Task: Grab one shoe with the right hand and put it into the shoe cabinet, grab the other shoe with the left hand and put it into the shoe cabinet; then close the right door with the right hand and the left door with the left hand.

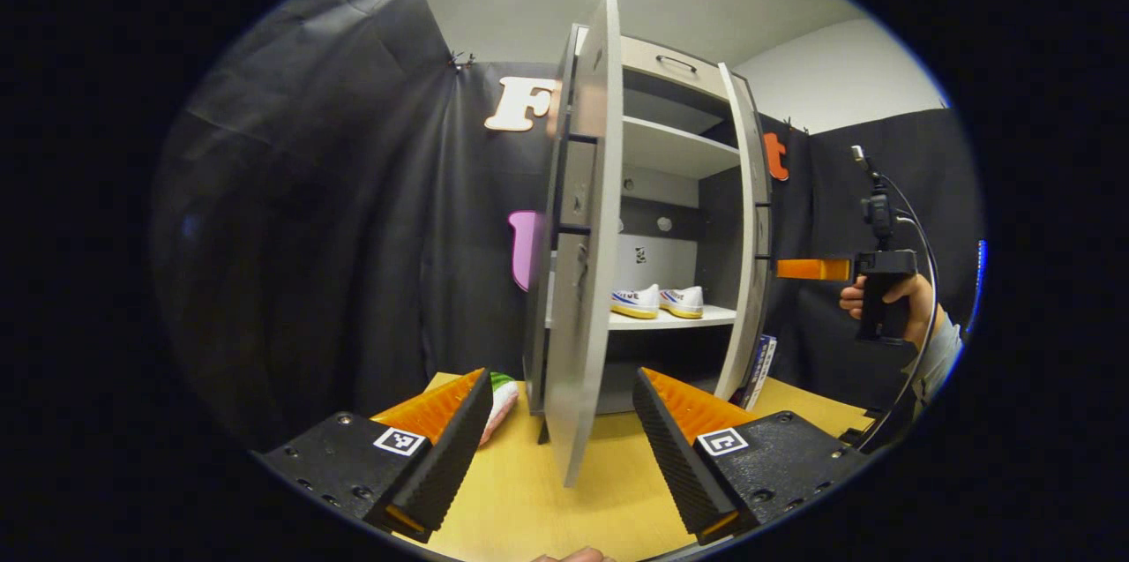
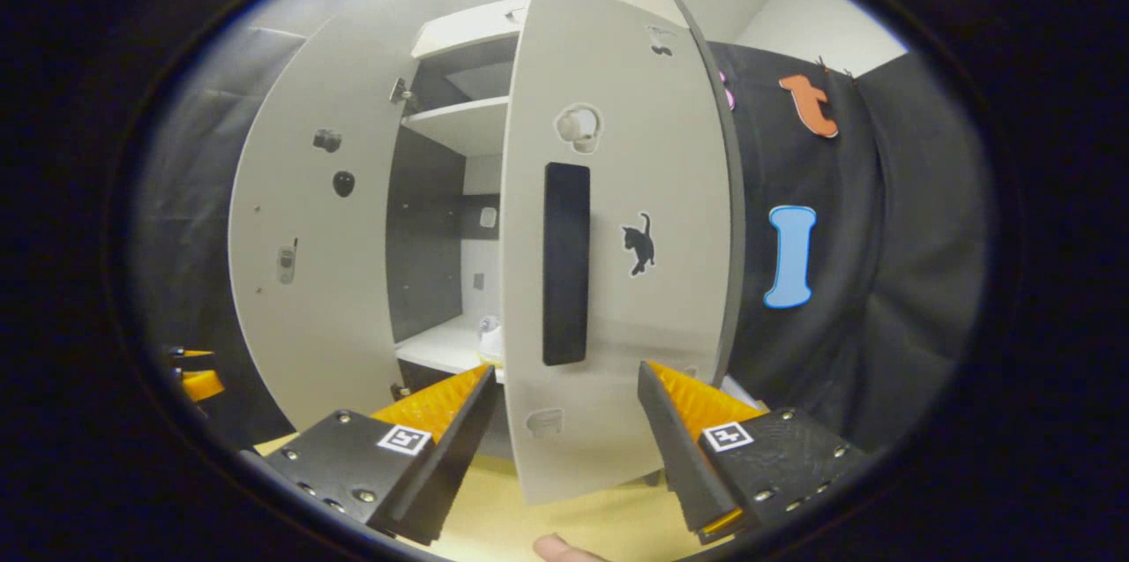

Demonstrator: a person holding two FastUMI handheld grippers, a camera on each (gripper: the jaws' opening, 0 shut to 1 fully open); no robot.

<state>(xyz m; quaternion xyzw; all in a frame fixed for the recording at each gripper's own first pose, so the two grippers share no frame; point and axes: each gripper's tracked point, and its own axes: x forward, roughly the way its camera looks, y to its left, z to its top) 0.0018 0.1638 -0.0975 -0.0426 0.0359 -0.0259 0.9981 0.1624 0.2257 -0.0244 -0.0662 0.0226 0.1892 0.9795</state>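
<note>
Right tool open — right door just ahead, shoes shelved

Counts: 2 shoes side by side on a shelf, 1 cabinet, 2 doors both ajar, 2 grippers, 1 worktop, 1 hand visible.
</note>
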